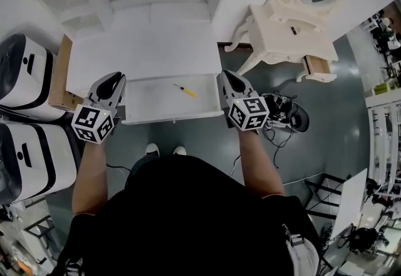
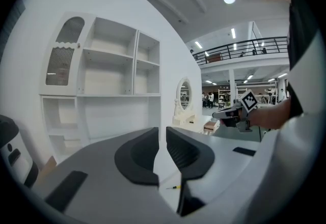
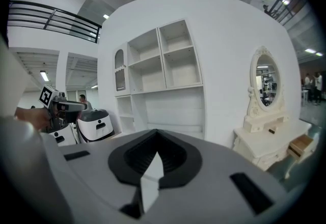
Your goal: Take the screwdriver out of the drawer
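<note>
**Editor:** Where does the screwdriver point(image 1: 185, 90) lie?

**Photographer:** It lies flat in the open drawer point(image 1: 172, 119), pulled out from under the white tabletop point(image 1: 144, 49). It sits right of the drawer's middle, yellow handle toward the right and the person. Nothing touches it.

**Editor:** And the 2 grippers?

**Photographer:** The left gripper point(image 1: 114, 78) is at the drawer's left end and the right gripper point(image 1: 227, 75) at its right end. The screwdriver lies between them, well apart from both. Whether either one touches the drawer's sides cannot be told.

**Editor:** The jaws?

**Photographer:** The left jaws stand a narrow slit apart with nothing held. Through that slit its own view shows the small yellow screwdriver point(image 2: 175, 187) below. The right jaws are clenched, tips together, empty.

**Editor:** What frames the scene?

**Photographer:** A white shelf unit point(image 3: 163, 65) rises behind the tabletop. A cream dressing table point(image 1: 288, 36) with an oval mirror stands to the right. On the left, 2 white-and-black machines point(image 1: 22, 74) stand beside a cardboard box point(image 1: 61, 74). The person's 2 white shoe tips point(image 1: 153, 150) show under the drawer's front.
</note>
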`<state>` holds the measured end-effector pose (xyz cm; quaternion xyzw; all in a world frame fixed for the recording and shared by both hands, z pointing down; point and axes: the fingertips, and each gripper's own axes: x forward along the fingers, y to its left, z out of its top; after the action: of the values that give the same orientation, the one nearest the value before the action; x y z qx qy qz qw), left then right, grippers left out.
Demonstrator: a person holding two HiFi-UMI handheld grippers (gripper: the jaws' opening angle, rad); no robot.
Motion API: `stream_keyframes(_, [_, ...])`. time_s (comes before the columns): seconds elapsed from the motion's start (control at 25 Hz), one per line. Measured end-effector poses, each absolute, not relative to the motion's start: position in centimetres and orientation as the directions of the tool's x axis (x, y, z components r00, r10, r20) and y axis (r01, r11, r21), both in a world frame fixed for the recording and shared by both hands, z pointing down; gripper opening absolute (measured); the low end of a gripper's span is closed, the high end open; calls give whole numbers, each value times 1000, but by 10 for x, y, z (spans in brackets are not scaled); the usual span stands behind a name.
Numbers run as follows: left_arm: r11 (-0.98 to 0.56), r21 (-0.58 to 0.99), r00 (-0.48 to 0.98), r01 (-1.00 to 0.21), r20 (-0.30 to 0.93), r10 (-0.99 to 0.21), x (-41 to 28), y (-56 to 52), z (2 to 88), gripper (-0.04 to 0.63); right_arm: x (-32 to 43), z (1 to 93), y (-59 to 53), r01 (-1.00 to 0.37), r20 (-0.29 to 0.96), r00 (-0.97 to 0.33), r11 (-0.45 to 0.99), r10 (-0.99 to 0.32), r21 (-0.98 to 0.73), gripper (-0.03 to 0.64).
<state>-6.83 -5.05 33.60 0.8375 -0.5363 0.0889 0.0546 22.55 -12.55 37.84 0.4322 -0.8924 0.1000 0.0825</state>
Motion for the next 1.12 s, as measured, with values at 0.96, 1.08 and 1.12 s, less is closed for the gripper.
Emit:
stream_keyframes(0.96, [-451, 27, 447, -892, 202, -871, -110, -121, 357, 60, 189, 389, -182, -817, 275, -571, 570, -774, -89, 11])
stream_keyframes(1.08, [-460, 25, 456, -888, 189, -870, -119, -135, 355, 60, 181, 391, -194, -822, 280, -563, 562, -778, -92, 11])
stream_keyframes(1.12, [-462, 26, 458, -886, 193, -868, -121, -140, 356, 60, 178, 392, -198, -823, 281, -562, 561, -778, -93, 11])
